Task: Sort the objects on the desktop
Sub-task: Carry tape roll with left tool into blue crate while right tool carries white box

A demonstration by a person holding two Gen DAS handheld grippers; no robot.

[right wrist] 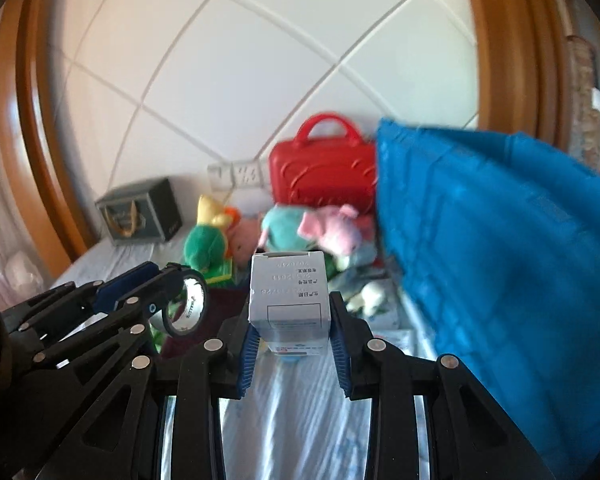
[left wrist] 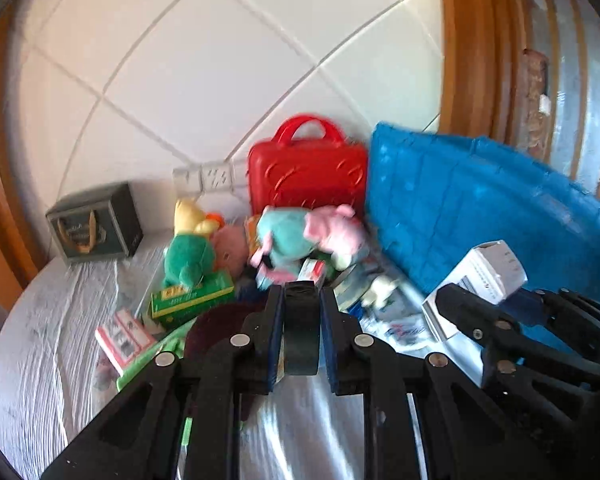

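Note:
My left gripper [left wrist: 300,294] is shut on a roll of black tape [left wrist: 300,336], held edge-on between its blue pads and lifted above the table. The right wrist view shows the same tape roll [right wrist: 188,306] from the side, in the left gripper [right wrist: 172,288]. My right gripper [right wrist: 292,310] is shut on a white and grey carton [right wrist: 290,296] with printed text on top, also off the table. In the left wrist view that carton [left wrist: 484,276] shows at the right in the right gripper [left wrist: 496,298]. Both grippers hang side by side over the cluttered tabletop.
A blue fabric bag [left wrist: 480,208] stands at the right, a red plastic case [left wrist: 308,172] against the tiled wall. Plush toys [left wrist: 300,236], a green box [left wrist: 192,300], card packs [left wrist: 122,338] and packets lie on the wrinkled white cover [left wrist: 40,340]. A dark gift bag [left wrist: 96,224] sits far left.

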